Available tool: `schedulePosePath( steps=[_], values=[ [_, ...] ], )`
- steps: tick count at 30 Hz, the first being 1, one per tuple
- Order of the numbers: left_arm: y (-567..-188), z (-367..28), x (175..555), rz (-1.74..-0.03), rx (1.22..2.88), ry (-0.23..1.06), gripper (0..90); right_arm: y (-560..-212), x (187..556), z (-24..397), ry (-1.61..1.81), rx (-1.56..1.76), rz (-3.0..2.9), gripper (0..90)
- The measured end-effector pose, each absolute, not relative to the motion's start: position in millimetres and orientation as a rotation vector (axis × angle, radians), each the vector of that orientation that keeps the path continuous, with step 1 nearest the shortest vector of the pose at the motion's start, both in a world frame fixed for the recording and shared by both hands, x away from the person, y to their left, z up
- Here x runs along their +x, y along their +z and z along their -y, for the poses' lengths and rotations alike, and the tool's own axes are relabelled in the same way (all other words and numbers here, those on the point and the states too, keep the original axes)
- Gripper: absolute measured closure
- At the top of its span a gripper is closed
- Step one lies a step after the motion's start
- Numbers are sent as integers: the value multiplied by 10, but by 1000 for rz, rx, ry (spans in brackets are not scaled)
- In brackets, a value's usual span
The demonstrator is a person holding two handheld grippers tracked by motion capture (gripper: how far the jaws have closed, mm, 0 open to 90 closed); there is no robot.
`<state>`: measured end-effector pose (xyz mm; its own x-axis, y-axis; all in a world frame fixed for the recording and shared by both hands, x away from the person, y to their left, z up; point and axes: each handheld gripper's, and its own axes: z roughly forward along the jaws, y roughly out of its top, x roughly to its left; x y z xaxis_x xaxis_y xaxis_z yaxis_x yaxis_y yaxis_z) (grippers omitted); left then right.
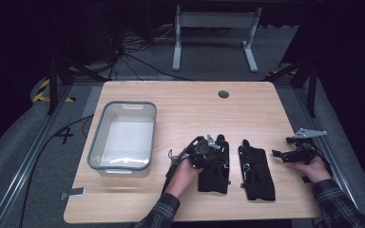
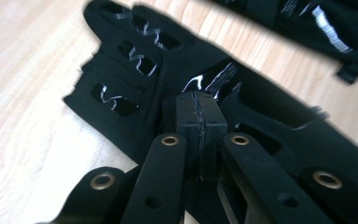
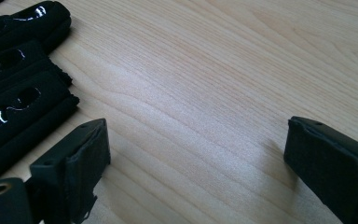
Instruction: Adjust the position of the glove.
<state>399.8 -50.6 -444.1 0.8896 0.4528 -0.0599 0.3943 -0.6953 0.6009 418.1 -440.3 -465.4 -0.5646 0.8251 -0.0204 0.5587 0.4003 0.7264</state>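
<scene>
Two black gloves with glossy markings lie side by side on the wooden table [image 1: 195, 109]. My left gripper [image 1: 217, 151] rests over the left glove [image 1: 214, 171]. In the left gripper view its pads [image 2: 198, 109] are pressed together just above that glove [image 2: 135, 70], and I cannot tell whether cloth is pinched between them. The other glove [image 2: 317, 23] crosses the top right corner there. My right gripper [image 1: 280, 154] sits open on the table to the right of the right glove [image 1: 256, 173]. Its jaws [image 3: 196, 154] stand wide over bare wood, with the glove's fingers [image 3: 14, 93] to their left.
A clear grey-rimmed bin [image 1: 123, 109] stands at the table's left, with nothing in it. A round cable hole [image 1: 224, 94] lies near the far edge. Beyond the table are a white desk frame [image 1: 214, 33] and floor cables.
</scene>
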Motion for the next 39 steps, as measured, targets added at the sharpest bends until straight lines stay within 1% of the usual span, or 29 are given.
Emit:
schedulePosePath(
  steps=[2,14,20,21,23,24,25,26,28,30,32,34,35,36,37,39],
  values=[
    [-4478,556,3983,-602,2410,101,900,-4653,4181,4403,968,1192,-2286,77],
    [-4476,778,3856,-572,2414,100,900,-4654,4181,4403,969,1192,-2285,77],
    [-4472,780,3841,-576,2376,93,898,-4651,4180,4408,968,1189,-2290,83],
    [-4461,765,3835,-586,2360,90,894,-4646,4174,4411,966,1189,-2288,103],
    [-4425,728,3831,-589,2335,92,850,-4627,4147,4423,963,1177,-2298,167],
    [-4425,728,3831,-589,2335,92,832,-4627,4147,4423,963,1177,-2298,167],
    [-4393,688,3823,-600,2319,92,832,-4616,4135,4429,968,1171,-2315,180],
    [-4375,656,3816,-609,2306,86,801,-4592,4122,4427,975,1176,-2336,213],
    [-4348,586,3801,-629,2281,90,744,-4551,4081,4409,996,1147,-2345,290],
    [-4332,523,3789,-640,2281,89,670,-4497,4022,4375,1042,1114,-2366,402],
    [-4335,465,3772,-663,2273,93,602,-4450,3956,4336,1073,1084,-2385,482],
    [-4357,412,3759,-692,2264,85,538,-4414,3882,4295,1117,1053,-2419,594],
    [-4375,385,3752,-701,2260,78,514,-4404,3840,4271,1136,1033,-2434,636],
    [-4375,385,3752,-701,2260,78,481,-4404,3840,4271,1136,1033,-2434,636],
    [-4394,363,3748,-709,2265,74,481,-4392,3789,4239,1153,1012,-2457,696],
    [-4414,341,3734,-730,2269,61,441,-4371,3702,4157,1180,968,-2497,781]
  ],
)
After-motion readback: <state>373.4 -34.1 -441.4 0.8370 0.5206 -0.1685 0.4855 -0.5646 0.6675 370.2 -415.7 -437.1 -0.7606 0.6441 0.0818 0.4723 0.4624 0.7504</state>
